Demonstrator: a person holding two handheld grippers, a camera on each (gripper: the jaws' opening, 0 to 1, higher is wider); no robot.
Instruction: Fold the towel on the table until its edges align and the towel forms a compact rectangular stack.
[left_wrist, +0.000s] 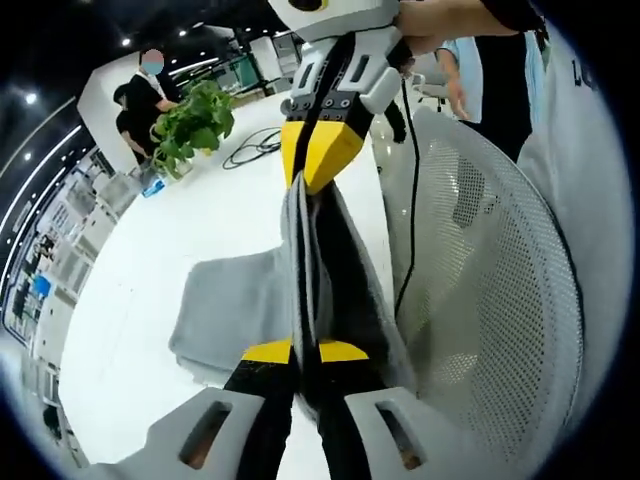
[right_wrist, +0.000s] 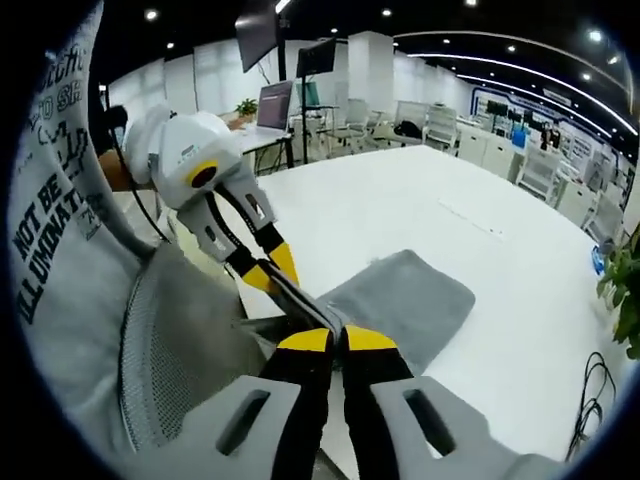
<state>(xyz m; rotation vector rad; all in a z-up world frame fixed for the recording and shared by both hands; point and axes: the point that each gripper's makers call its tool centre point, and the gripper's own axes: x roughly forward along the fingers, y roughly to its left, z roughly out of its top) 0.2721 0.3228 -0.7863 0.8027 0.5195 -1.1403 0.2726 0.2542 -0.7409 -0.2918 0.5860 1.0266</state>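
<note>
In the left gripper view the left gripper (left_wrist: 305, 352) rose from the bottom centre with its yellow-tipped jaws pressed together on a raised edge of the grey towel (left_wrist: 225, 310). The right gripper (left_wrist: 318, 165) came down from the top centre, its jaws pinched on the same edge farther along, so the cloth hung stretched between the two. The rest of the towel lay on the white table (left_wrist: 200, 210) at lower left of the frame. A white mesh chair back (left_wrist: 500, 290) filled the right side, a black cable (left_wrist: 412, 200) dropped beside it, and a potted plant (left_wrist: 190, 125) stood at upper left with a person (left_wrist: 145, 95) behind it.

The right gripper view showed the towel (right_wrist: 405, 300) from the other end: a flat grey slab with rounded corners at centre frame on the table (right_wrist: 450, 210), its near edge lifted into the right gripper (right_wrist: 338, 342), jaws closed on it. The left gripper (right_wrist: 268, 272) entered from the left, also clamped on that edge. A printed sleeve (right_wrist: 55, 230) ran down the left side, and office desks and chairs (right_wrist: 400, 120) lined the background.
</note>
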